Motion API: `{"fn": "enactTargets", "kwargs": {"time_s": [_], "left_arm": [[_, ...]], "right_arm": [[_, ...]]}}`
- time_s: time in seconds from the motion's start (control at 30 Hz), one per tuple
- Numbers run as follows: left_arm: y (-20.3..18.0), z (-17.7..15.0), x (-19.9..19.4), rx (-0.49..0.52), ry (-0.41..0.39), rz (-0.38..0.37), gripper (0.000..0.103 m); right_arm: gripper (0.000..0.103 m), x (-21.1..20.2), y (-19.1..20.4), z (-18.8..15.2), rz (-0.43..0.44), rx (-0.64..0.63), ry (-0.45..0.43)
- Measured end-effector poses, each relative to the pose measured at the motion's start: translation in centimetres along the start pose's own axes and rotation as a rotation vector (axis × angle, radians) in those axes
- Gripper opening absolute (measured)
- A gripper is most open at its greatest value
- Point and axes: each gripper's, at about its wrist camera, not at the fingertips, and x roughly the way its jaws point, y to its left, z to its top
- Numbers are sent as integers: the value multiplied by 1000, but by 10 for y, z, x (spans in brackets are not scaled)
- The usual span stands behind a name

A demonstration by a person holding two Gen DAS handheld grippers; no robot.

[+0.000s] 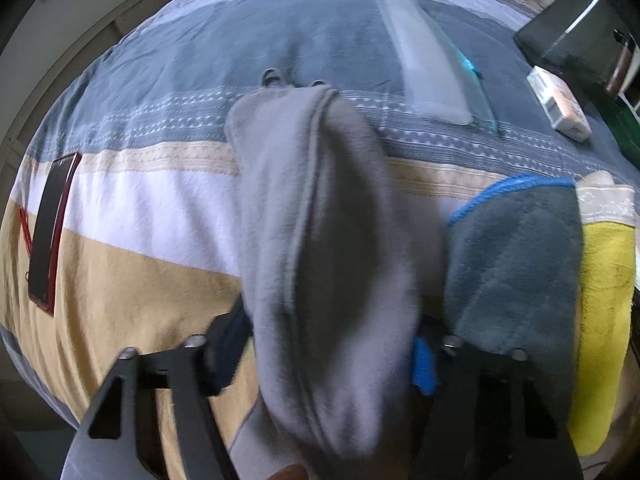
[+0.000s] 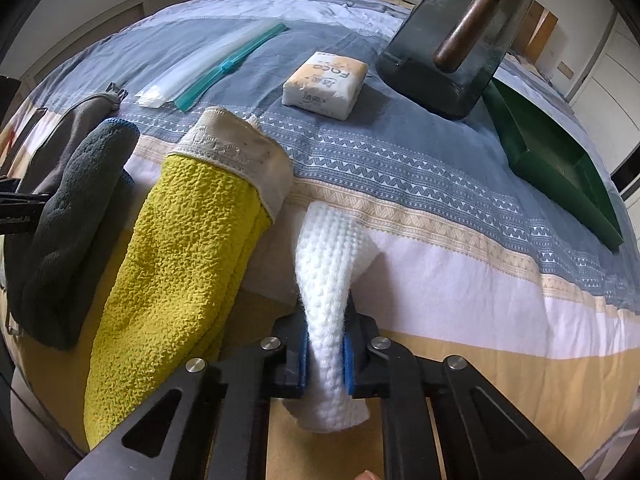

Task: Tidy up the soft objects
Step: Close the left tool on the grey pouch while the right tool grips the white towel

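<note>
A folded grey cloth (image 1: 320, 220) lies lengthwise between the fingers of my left gripper (image 1: 326, 348). The pads touch both its sides. To its right a dark teal cloth with a blue hem (image 1: 516, 264) and a yellow cloth (image 1: 604, 320) lie side by side on the striped bedspread (image 1: 140, 280). My right gripper (image 2: 326, 356) is shut on a white knitted cloth (image 2: 328, 272), its blue pads squeezing the fold. The far end of that cloth rests on the bed. Left of it are the yellow cloth (image 2: 180, 260), the teal cloth (image 2: 76, 208) and the grey cloth (image 2: 76, 120).
A clear zip bag with a teal slider (image 2: 212, 68), a tissue pack (image 2: 324, 84) and a dark glass container holding a brown bottle (image 2: 460, 40) sit further up the bed. A green tray (image 2: 560, 160) lies at the right. A phone in a red case (image 1: 52, 232) lies at the left.
</note>
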Motion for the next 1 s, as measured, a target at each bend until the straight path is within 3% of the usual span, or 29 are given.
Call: {"fn": "enactTargets", "kwargs": {"time_s": [0.07, 0.17, 0.6, 1.0], "left_arm": [[-4, 1, -2, 9, -5, 0, 36], [-9, 5, -4, 16, -11, 15, 18], [6, 12, -44, -31, -114, 28, 11], [8, -6, -97, -64, -206, 69, 11]], "right_arm": [[10, 0, -1, 0, 1, -1, -4], [10, -1, -1, -1, 0, -7, -8], [9, -21, -4, -2, 4, -1, -62], [9, -82, -12, -2, 55, 13, -162]]}}
